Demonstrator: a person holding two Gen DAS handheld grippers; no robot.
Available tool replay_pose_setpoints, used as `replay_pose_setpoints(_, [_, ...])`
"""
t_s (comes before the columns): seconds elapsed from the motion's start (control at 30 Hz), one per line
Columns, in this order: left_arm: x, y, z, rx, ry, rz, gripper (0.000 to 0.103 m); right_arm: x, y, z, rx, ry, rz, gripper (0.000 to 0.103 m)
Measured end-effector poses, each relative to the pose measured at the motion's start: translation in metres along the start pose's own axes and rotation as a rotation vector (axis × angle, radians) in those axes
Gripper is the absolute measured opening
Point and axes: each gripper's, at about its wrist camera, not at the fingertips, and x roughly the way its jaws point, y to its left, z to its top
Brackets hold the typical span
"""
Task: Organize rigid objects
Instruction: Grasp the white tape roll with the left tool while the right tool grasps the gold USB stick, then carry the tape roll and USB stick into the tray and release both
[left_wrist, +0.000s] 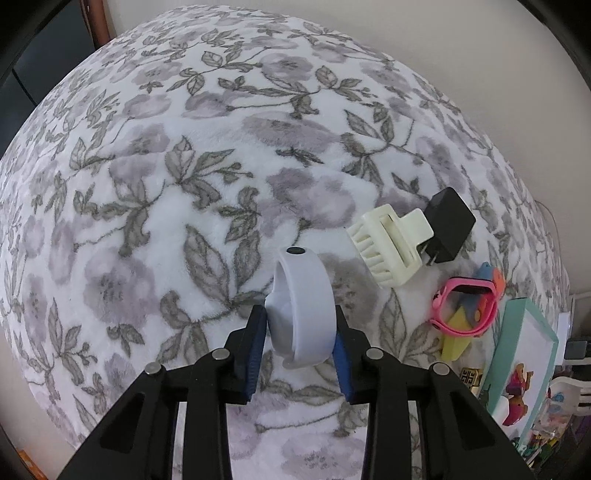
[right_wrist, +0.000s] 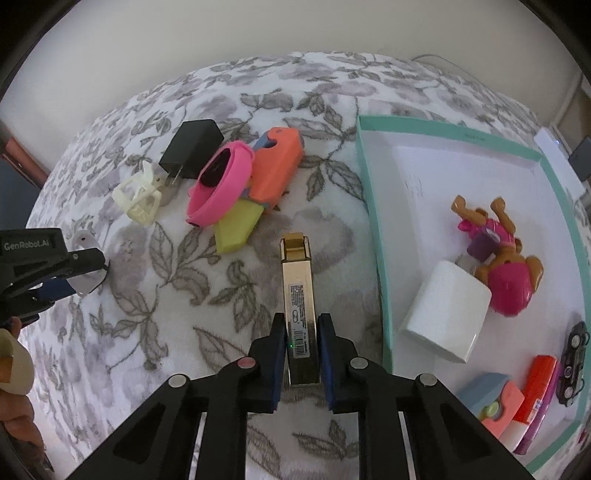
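- A floral blanket is spread under everything.
- A teal-rimmed box is seen at the right, with a toy dog and a white cylinder inside.
- A white wristband is gripped by the left claw, close above the blanket.
- A gold bar-shaped case is clamped by the right claw, left of the box.

Soft, even daylight fills both views, with only faint shadows under the objects on the floral blanket. Strong fisheye bending curves the edges, and dark corners frame each picture. Slight softness overall; no glare.
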Motion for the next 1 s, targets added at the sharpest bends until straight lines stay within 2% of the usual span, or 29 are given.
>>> replay_pose_setpoints(0.53, [-0.028, -0.004, 0.001, 0.003, -0.081, -0.010, 0.035, -0.004, -0.007, -0.002, 0.037, 0.004, 0.033, 0.016])
replay_pose_setpoints(0.8, [-0.052, -0.005, 0.001, 0.000, -0.132, -0.028, 0.035, -0.027, -0.016, 0.006, 0.077, -0.054, 0.073, 0.016])
replay_pose_setpoints(1.0, [-0.080, -0.010, 0.002, 0.008, -0.190, -0.075, 0.035, -0.063, -0.022, 0.018, 0.104, -0.160, 0.088, 0.016])
